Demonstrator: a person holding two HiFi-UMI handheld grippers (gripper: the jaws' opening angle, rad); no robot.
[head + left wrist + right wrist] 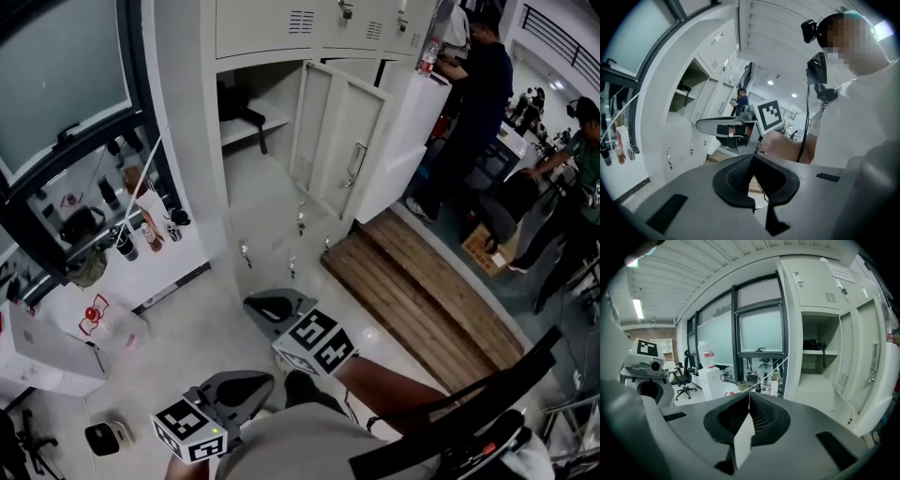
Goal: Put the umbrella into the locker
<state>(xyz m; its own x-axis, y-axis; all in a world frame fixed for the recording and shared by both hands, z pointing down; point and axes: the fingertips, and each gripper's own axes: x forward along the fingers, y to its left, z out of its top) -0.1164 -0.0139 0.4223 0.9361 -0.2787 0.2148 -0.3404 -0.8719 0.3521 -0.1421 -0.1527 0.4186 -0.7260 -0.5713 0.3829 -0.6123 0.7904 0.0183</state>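
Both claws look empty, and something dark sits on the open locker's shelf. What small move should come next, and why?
Probably reach the right gripper toward the open locker door to swing it shut. A dark thing, likely the umbrella, already lies on the shelf. The right gripper and the left gripper are both shut on nothing.

- A dark shape point(240, 105) is lying on the shelf of the open locker point(255, 187) — too dim to name.
- The door point(333, 141) is hiding whatever stands behind it.
- Bottles point(141, 234) by the window are showing too small to tell apart.
- A black thing point(101, 437) is sitting on the floor — unclear what.
- The right edge is cutting off a person point(586, 183).
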